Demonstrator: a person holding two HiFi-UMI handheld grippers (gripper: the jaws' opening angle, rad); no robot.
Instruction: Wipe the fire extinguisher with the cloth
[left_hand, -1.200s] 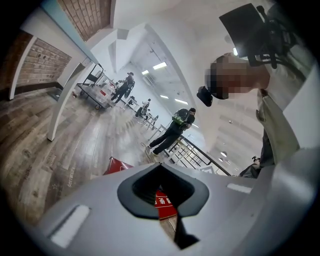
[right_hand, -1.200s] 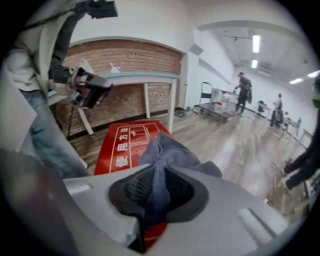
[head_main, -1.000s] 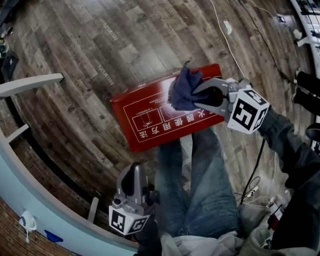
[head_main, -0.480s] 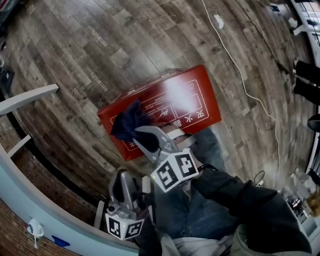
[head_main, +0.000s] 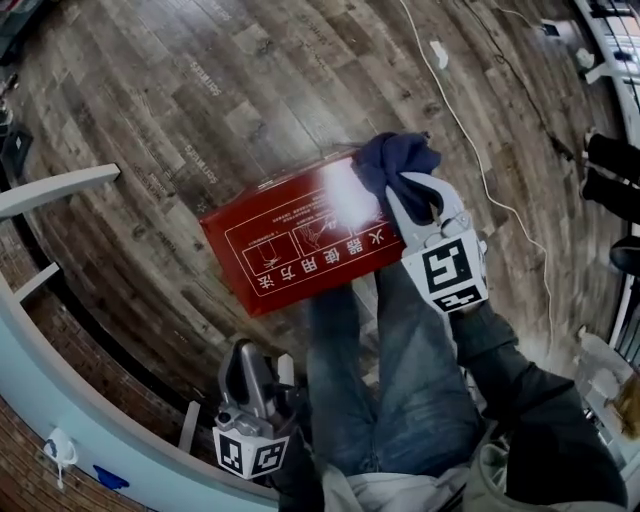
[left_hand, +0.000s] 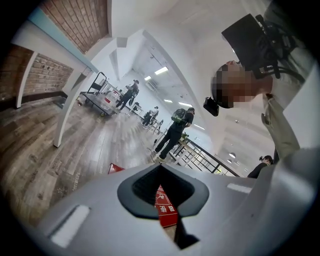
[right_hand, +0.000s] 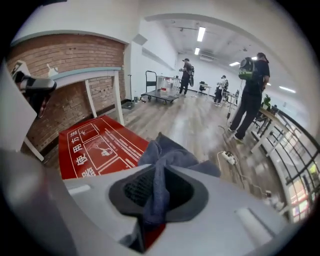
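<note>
- Fire extinguisher box (head_main: 300, 245): red and flat, lying printed face up on the wood floor (head_main: 180, 110) at the centre of the head view, just above the person's knees (head_main: 390, 330).
- Cloth (head_main: 395, 160): a dark blue bunch at the box's upper right end, resting on or just over its corner. I can't tell whether it actually touches.
- Change: half a second ago the cloth was at the box's left end, and a second ago it was at the right end. It is now at the right end again, so one full pass out and back along the top face.
- Meaning (judgement): wiping is under way. The top face has been covered along its length; the sides appear untouched.
- Right gripper (head_main: 412, 190): clamped on a fold of the cloth. Its own view shows fabric pinched between the pads, with the rest spilling forward.
- Left gripper (head_main: 250, 360): low in the lower left of the head view, off the box, jaws together with nothing in them. It has barely shifted.
- Count: one box, one cloth, two grippers.
- Count, surroundings: one white cable (head_main: 470, 130) across the upper right floor, and one white table frame (head_main: 60, 180) at the left edge.
</note>
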